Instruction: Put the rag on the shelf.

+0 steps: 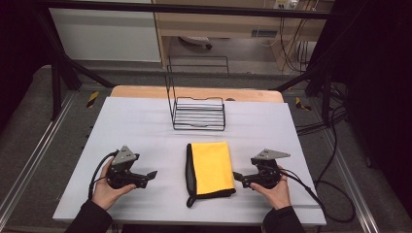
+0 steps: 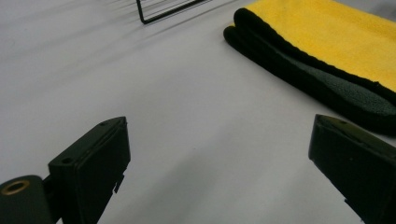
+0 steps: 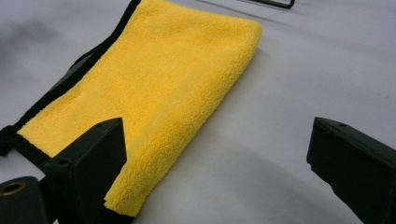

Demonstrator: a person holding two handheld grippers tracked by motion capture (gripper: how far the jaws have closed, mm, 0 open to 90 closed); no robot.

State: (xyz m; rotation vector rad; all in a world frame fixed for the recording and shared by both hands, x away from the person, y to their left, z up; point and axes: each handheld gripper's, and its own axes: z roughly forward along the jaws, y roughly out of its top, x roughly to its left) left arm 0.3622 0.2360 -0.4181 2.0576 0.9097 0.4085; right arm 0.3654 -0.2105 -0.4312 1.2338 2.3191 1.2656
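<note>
One folded yellow cloth (image 1: 211, 166), one wire rack (image 1: 199, 113), two claws — left claw (image 1: 151, 175) and right claw (image 1: 237, 176) — both apart, empty.

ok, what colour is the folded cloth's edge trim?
Black trim on the yellow cloth, with a dark grey underside layer; clearest in the left gripper view.

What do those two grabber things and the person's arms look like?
Each hand carries a chunky black gripper: the left gripper and the right gripper. Both have two flat, blocky black jaws, and a grey three-cornered plate sits on top of each. A black cable trails from the right one in a loop across the table, another from the left. The person wears dark long sleeves.
</note>
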